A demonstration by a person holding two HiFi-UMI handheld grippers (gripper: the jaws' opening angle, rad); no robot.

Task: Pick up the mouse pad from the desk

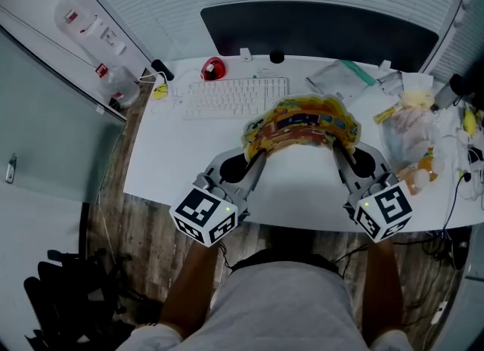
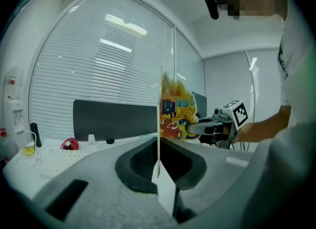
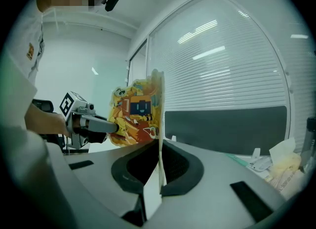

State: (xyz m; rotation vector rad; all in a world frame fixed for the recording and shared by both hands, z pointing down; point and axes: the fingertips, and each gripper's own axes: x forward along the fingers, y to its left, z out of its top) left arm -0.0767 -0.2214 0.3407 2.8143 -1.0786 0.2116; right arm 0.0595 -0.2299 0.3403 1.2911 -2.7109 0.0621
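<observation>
Both hand-held grippers point(image 1: 261, 154) point(image 1: 333, 151) level, clamping mouse pad point(image 1: 302, 121)

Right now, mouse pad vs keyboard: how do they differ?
Look: the mouse pad carries a bright yellow-orange cartoon print; the keyboard is plain white.
Pose: the mouse pad is bowed, pinched at its ends by the left claw and right claw; the keyboard lies flat on the desk, untouched.
Shared: both are wide, thin items.

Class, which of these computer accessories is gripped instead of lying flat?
The colourful cartoon-printed mouse pad, pinched by left tongs and right tongs; white keyboard and red mouse lie flat.
</observation>
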